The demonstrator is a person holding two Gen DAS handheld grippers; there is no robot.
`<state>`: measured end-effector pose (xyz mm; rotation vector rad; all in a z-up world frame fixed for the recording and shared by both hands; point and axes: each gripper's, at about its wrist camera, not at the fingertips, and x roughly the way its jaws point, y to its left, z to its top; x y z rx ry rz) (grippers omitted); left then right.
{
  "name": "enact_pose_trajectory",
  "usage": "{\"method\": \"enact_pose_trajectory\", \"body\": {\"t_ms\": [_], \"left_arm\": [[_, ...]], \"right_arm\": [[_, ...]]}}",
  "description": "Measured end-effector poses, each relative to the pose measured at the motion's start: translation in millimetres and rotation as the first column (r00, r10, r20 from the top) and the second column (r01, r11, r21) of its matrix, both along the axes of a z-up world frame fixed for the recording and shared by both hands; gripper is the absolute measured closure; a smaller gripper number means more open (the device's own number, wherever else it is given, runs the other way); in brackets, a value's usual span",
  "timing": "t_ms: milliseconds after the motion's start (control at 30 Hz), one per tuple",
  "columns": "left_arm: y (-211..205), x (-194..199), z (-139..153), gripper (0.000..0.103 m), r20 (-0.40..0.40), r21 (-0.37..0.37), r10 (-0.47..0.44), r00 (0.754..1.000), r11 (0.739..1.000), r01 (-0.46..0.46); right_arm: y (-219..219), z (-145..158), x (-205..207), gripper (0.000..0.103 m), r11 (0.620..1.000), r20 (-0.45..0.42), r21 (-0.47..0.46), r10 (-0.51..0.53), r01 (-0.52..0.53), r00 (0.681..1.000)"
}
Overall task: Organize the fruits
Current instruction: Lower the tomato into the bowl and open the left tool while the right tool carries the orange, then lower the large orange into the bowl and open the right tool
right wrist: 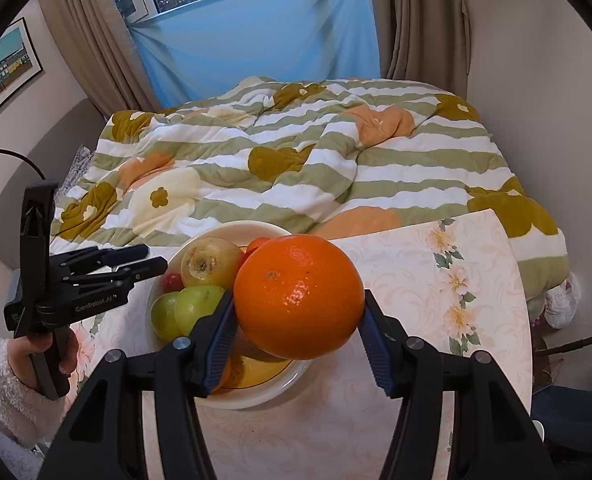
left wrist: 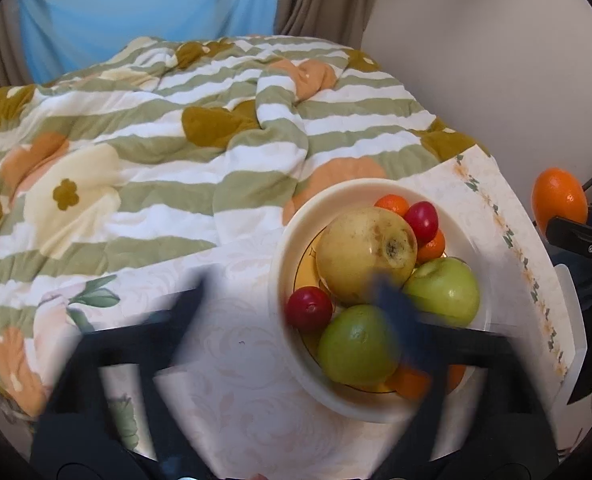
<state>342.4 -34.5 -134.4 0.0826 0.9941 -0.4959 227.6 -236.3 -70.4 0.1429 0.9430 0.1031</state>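
— Your right gripper (right wrist: 298, 332) is clamped on the big orange (right wrist: 298, 296); both blue pads (right wrist: 220, 340) press its sides, and it hangs above the near rim of the cream bowl (right wrist: 256, 396).

— And your left gripper (left wrist: 292, 300)?

— Its jaws stand wide apart in its own view, blurred, with nothing between them. One finger lies over the tablecloth (left wrist: 232, 360), the other across the fruit in the bowl (left wrist: 292, 240).

— What sits in front of your left fingers?

— Just past the right finger, a large yellow fruit (left wrist: 366, 252) lies on top of the pile. Two green apples (left wrist: 356, 344) sit under and beside that fingertip, a red fruit (left wrist: 309, 308) to its left, and small oranges (left wrist: 392, 204) with another red one at the far side.

— Where is the held orange (left wrist: 558, 196) from your left gripper?

— Well off to its right, beyond the table's edge. Ahead of both grippers lies the striped flowered quilt (right wrist: 336, 168).
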Motion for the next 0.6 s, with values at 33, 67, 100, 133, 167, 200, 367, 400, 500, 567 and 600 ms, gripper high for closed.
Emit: {"method": "enact_pose_trajectory", "body": {"t_ms": [33,67,100,133,167,200,367,400,500,567,600], "left_arm": [[1.7,-1.6,3.5,0.0,0.009,-0.013,0.004,1.0,1.0,-0.004],[2.9,-2.5,6.0,0.0,0.01,-0.011,0.009,1.0,1.0,-0.009],[3.8,-3.4,7.9,0.0,0.012,0.001,0.016,1.0,1.0,-0.016],[4.7,-4.7,9.9,0.0,0.015,0.007,0.022,1.0,1.0,-0.023],[6.8,-6.7,12.5,0.0,0.017,0.008,0.029,0.999,1.0,-0.029],[9.2,-8.8,15.4,0.0,0.019,0.009,0.036,0.999,0.999,-0.036],[21.3,-21.4,29.3,0.0,0.044,0.026,0.077,0.996,0.997,-0.078],[24.1,-24.5,32.5,0.0,0.05,0.028,0.088,0.995,0.996,-0.089],[32.8,-33.9,40.8,0.0,0.059,0.027,0.12,0.991,0.992,-0.122],[38.7,-40.4,45.1,0.0,0.062,0.024,0.142,0.988,0.989,-0.144],[41.4,-43.5,46.5,0.0,0.063,0.025,0.152,0.986,0.988,-0.154]], "right_arm": [[0.3,0.4,0.2,0.049,1.0,0.001,0.002,0.002,-0.002,1.0],[0.8,0.6,0.6,0.048,1.0,0.001,0.004,0.005,-0.005,1.0],[0.8,0.9,0.8,0.049,1.0,0.002,0.004,0.007,-0.007,1.0],[1.2,0.9,1.2,0.049,1.0,0.003,0.007,0.011,-0.011,1.0],[1.6,0.6,1.9,0.049,1.0,0.001,0.01,0.015,-0.015,1.0],[1.8,0.3,2.6,0.049,1.0,0.001,0.014,0.017,-0.017,1.0],[3.2,-1.2,6.9,0.049,0.999,0.0,0.026,0.038,-0.038,0.999],[4.9,-1.5,8.3,0.049,0.999,0.001,0.026,0.045,-0.045,0.999],[8.5,-3.3,12.8,0.049,0.997,0.0,0.027,0.066,-0.066,0.998],[9.2,-5.6,15.8,0.049,0.997,0.001,0.032,0.072,-0.072,0.997],[9.2,-7.2,17.5,0.049,0.997,0.001,0.034,0.072,-0.072,0.997]]}}
